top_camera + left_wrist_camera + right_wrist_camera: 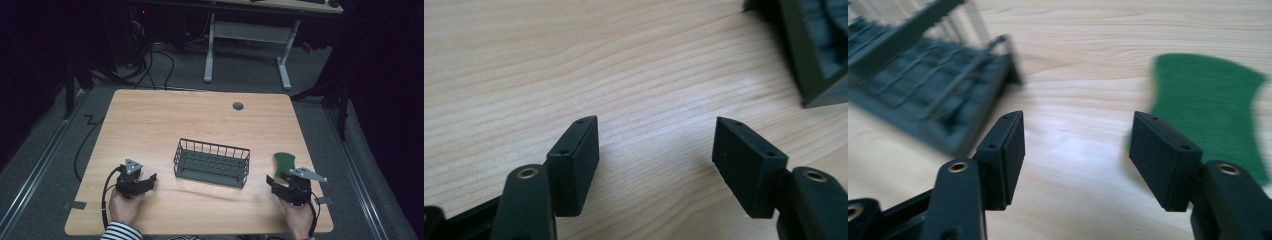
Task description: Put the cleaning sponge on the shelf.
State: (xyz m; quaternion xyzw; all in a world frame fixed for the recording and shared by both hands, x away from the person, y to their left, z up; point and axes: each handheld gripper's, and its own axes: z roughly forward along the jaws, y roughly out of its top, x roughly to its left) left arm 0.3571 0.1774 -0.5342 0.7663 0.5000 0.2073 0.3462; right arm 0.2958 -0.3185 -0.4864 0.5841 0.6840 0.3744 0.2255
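Observation:
A dark wire basket (212, 148) stands empty in the middle of the wooden table (190, 120). A green sponge (285, 161) lies flat to its right. My left gripper (148, 181) rests low near the front left, open, its jaws pointing toward the basket. In the left gripper view the gripper (656, 125) has only bare wood between its pads, with the basket's corner (814, 65) at upper right. My right gripper (278, 179) sits at the front right, just short of the sponge. In the right gripper view it (1078, 117) is open and holds nothing, with the sponge (1213, 110) ahead right and the basket (923, 85) ahead left.
A round cable hole (238, 106) sits near the table's far edge. Beyond the table stands a white-legged desk (247, 32), with cables (155, 65) on the floor. A striped sleeve (120, 232) comes in at the front left edge.

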